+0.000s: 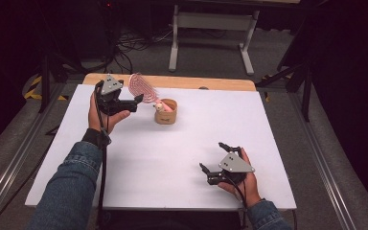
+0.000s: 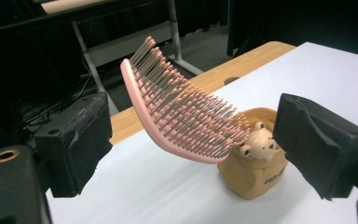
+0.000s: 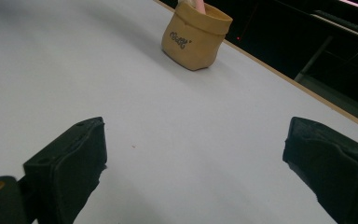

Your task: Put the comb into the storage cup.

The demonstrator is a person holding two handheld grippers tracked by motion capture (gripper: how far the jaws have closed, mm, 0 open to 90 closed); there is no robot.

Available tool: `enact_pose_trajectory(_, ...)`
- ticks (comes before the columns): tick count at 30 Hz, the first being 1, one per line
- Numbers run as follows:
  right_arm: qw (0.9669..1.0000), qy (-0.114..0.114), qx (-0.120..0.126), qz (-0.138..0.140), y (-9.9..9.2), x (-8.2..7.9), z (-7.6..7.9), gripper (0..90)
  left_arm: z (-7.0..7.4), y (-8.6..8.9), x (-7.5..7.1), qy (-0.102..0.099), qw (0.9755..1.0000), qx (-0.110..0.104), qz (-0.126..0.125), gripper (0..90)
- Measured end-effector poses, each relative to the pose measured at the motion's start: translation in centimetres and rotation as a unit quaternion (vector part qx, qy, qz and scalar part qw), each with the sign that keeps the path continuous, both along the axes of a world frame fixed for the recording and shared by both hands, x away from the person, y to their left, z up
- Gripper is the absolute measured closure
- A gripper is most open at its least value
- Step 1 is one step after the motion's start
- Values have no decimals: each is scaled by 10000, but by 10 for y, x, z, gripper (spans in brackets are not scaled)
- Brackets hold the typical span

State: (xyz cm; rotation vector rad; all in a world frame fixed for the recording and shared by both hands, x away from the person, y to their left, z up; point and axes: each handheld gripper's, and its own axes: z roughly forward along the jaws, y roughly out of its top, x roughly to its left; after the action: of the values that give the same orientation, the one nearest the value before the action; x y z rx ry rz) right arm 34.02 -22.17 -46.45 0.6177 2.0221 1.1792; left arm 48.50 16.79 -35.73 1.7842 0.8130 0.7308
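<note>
Left hand-held gripper (image 1: 136,102) is held at far left of the white tabletop (image 1: 172,158), jaws spread wide and released, nothing between the pads. Just right of it, the pink hairbrush (image 2: 177,112) is seen propped handle-down in the tan holder (image 2: 254,175), head leaning out up-left; likely set that way so it stands without support. Brush: curved plastic paddle, dense grey bristles. Holder: small, soft-looking, rounded pouch shape, with a cream bear figure (image 2: 259,142) at its rim. Right hand-held gripper (image 1: 212,171) is rested near right on the tabletop, jaws open, nothing grasped.
</note>
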Motion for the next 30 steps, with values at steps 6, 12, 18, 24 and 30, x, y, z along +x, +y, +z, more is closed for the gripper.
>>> enact_pose_trajectory(6,10000,-7,-31,13,2,-1,0,66,-2,3,-8,-65,9999,40,-92,105)
enact_pose_trajectory(12,10000,-11,-49,19,2,-1,0,65,-5,6,-12,-75,9999,-5,-150,109)
enact_pose_trajectory(18,10000,-12,-58,28,3,-1,0,66,-11,8,-18,-130,9997,40,-218,110)
enact_pose_trajectory(24,10000,-6,-57,43,3,-1,0,65,-21,7,-22,-232,9988,285,-334,107)
enact_pose_trajectory(30,9999,10,-96,39,4,0,-1,65,-39,8,-23,-162,9981,390,-439,101)
